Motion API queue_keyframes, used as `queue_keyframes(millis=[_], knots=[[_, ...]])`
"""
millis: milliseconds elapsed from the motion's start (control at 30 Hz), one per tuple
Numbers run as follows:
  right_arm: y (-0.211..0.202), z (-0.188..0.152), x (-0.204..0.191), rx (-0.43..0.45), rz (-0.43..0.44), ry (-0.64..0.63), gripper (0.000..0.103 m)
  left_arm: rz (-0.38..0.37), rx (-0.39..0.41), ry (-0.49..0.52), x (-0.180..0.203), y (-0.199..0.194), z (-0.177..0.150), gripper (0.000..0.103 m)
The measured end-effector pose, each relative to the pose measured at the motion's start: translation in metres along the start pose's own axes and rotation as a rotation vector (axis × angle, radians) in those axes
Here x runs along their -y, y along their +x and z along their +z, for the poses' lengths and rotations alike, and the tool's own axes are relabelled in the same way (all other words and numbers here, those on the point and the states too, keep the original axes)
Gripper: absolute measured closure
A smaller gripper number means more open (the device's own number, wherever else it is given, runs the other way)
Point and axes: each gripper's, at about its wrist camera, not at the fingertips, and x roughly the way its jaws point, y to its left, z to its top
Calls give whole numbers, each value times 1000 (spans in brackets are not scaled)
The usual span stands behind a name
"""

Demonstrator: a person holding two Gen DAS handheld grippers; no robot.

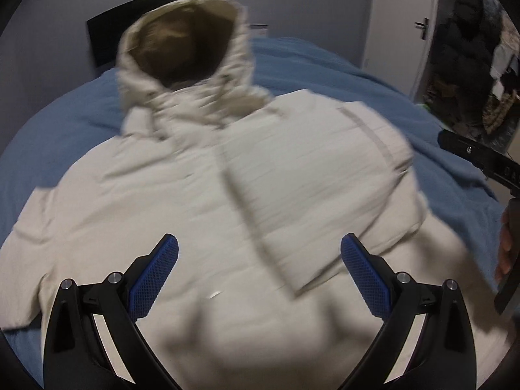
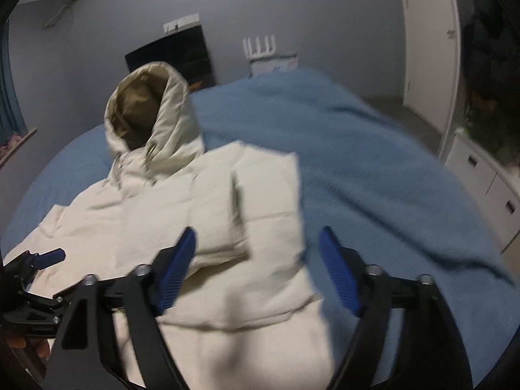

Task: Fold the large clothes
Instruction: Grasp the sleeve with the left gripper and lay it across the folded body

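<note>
Jacket point(image 2: 182, 224) edge borders bare blue bedspread point(image 2: 373, 169) rightward.

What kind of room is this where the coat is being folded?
Most likely a bedroom: the cream hooded coat lies on a bed with a blue cover, white drawers stand to one side, and a white door is in the wall.

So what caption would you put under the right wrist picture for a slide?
Open right gripper poised over a cream hooded jacket, one sleeve folded across it, on a blue bedspread.
</note>
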Motion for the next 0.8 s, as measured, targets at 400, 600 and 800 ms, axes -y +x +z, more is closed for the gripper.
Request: queue_keyframes(millis=[400, 600, 800], knots=[[12, 17, 52, -54, -18, 93, 8, -8, -29, 217, 104, 59, 14, 17], [18, 14, 50, -70, 15, 101, 8, 28, -31, 292, 105, 66, 14, 83], [25, 10, 42, -99, 59, 102, 8, 39, 62, 267, 82, 29, 20, 94]])
